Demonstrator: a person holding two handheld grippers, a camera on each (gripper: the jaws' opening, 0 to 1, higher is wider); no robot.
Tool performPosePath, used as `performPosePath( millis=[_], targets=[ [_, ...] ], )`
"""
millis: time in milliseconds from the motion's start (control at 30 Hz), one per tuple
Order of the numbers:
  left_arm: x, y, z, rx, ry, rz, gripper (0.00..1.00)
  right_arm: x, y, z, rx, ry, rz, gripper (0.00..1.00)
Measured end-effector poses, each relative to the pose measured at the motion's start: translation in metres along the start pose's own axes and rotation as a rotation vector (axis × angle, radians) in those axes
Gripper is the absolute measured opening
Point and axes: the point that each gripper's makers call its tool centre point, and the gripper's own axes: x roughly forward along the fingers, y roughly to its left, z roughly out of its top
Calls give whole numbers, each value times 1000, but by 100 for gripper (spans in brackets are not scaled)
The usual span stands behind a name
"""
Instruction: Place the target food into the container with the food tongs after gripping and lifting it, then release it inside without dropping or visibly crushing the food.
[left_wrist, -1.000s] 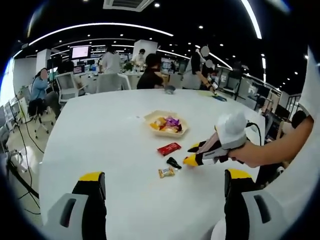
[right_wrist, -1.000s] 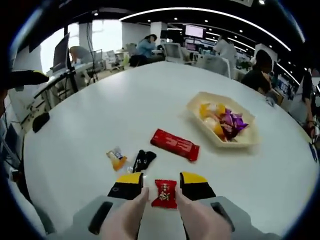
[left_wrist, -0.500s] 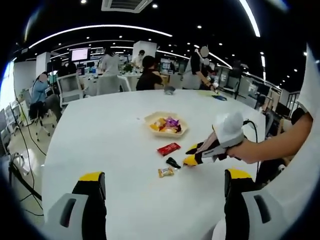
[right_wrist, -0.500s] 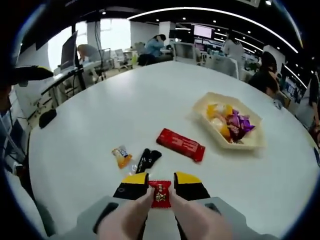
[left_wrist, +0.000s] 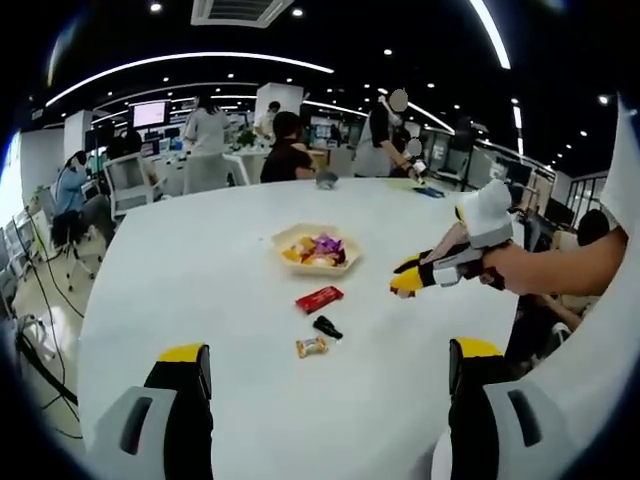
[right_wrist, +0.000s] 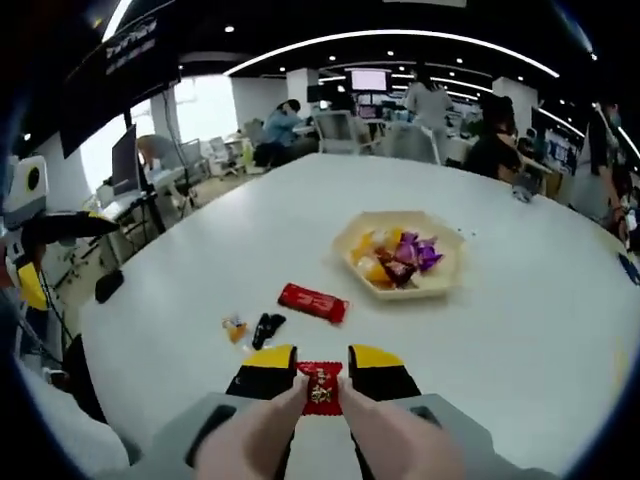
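Transport step: my right hand-held gripper (right_wrist: 320, 378) is clamped on the red candy (right_wrist: 320, 386), lifted above the tabletop (right_wrist: 520, 320); left hand-held gripper (left_wrist: 320, 372) apart. Next, carry toward the tray (right_wrist: 440, 283) at one o'clock.

The right gripper (left_wrist: 408, 279) is hovering above the white table (left_wrist: 200, 290), right of the candy-filled tray (left_wrist: 316, 250).

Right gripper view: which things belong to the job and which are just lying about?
Job:
- right tongs, shut on red candy
- beige tray holding sweets

Lying about:
- red bar
- black wrapper
- orange sweet
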Motion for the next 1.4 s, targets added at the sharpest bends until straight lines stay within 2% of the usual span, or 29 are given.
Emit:
performPosePath(
  millis=[200,300,333,733,1133,1267,1400],
  targets=[
    [11,-12,11,24,-8,-34,99,-35,-28,18,17,-51,-44,19],
    [19,-16,16,39,-7,-52,99,-46,-40,21,27,-62,-72,19],
    [23,-19,19,42,-7,-64,99,-54,-49,24,39,-78,-99,19],
    [45,-31,56,106,-52,-117,99,-84,-79,35,119,-122,-154,19],
    [53,-42,56,102,-27,-137,99,-97,-96,41,176,-151,-164,20],
    [52,-44,53,97,-15,-142,95,-96,-99,42,169,-148,-165,20],
    [51,-45,50,97,-10,-142,97,-92,-102,44,159,-140,-159,20]
  ],
)
